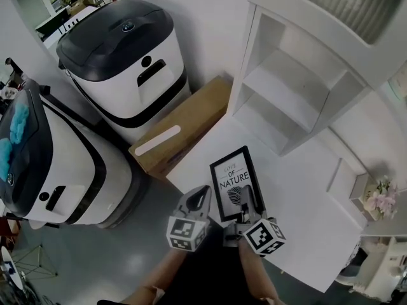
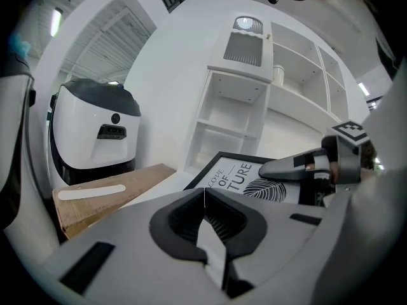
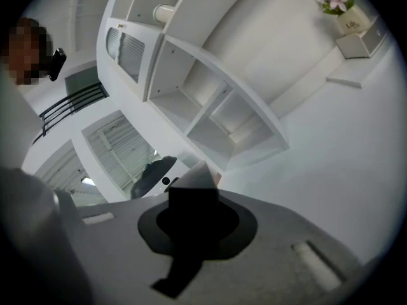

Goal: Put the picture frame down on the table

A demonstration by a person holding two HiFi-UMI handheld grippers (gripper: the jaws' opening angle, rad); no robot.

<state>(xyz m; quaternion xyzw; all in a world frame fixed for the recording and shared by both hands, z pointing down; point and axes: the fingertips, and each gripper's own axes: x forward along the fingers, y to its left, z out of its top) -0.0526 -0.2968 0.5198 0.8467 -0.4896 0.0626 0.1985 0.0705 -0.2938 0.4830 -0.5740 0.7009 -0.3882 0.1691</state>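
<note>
The black picture frame [image 1: 234,183] with a "LOVE OF NATURE" print lies face up and nearly flat over the near left part of the white table [image 1: 311,227]. Whether it rests on the table I cannot tell. My right gripper [image 1: 249,206] is shut on the frame's near right edge. In the right gripper view, the dark frame edge [image 3: 189,216] fills the gap between the jaws. My left gripper [image 1: 202,193] hangs just left of the frame, shut and empty. In the left gripper view its pads [image 2: 219,216] meet, with the frame [image 2: 245,178] and right gripper [image 2: 280,168] ahead.
A white shelf unit [image 1: 299,88] stands at the table's back. A brown cardboard box [image 1: 184,126] leans beside the table's left edge. Two white-and-black bin-shaped machines [image 1: 127,56] [image 1: 60,164] stand on the floor to the left. A small flower pot [image 1: 381,199] sits far right.
</note>
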